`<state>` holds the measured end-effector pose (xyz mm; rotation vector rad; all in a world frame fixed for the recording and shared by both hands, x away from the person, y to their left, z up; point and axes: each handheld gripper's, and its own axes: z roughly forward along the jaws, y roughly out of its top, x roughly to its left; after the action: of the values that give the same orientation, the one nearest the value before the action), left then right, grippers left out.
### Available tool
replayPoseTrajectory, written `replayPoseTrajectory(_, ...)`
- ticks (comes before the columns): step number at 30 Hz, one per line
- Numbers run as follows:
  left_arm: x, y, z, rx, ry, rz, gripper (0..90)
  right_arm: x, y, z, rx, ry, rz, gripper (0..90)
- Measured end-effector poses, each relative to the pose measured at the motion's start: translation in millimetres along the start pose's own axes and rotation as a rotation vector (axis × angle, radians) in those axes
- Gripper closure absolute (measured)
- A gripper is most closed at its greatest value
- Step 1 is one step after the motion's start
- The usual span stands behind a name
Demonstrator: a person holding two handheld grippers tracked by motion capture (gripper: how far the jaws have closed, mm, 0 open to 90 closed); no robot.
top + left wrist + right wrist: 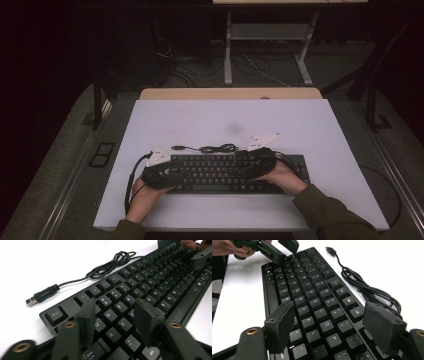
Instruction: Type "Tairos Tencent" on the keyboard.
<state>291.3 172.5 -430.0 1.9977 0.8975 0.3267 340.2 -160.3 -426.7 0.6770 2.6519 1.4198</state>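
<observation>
Hovering over the keyboard [235,172], both tools sit low above its keys, one at each end. Keyboard's long axis runs side to side across the desk [320,130], so it passes from under the left tool [159,172] straight to the right tool [260,162]; the two tools face each other along that axis.

Left tool [117,315]: jaws partly open, nothing between them, no pad seen pressing on a key. Directly below and ahead of its tips lie the Q–W–A–S–D keys; Esc sits just to its left in its own view.

Right tool [334,322]: jaws wide apart, empty, straddling the J–K–L–O–P area from above; contact with the keys cannot be told.

Cable [217,148] lies coiled on the far side of the keyboard, beyond both tools, with its USB plug [32,300] free on the desk, nearer the left tool.

Judgement: each hand covers its own half, so any key press falls to whichever tool is on that side.
</observation>
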Motion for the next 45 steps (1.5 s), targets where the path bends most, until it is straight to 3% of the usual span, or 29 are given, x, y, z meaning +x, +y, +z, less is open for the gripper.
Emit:
replayPoseTrajectory(14, 1.1, -3.6, -2.2, 0.033, -0.045, -0.018, 89.3, 0.6, 2.9, 3.8, -0.002, 0.009, -0.005, 24.8)
replayPoseTrajectory(45, 2.1, -7.2, 3.2, 0.084, -0.027, 0.007, 89.4, 1.8, 2.8, 7.0, 0.005, 0.013, -0.010, 24.8)
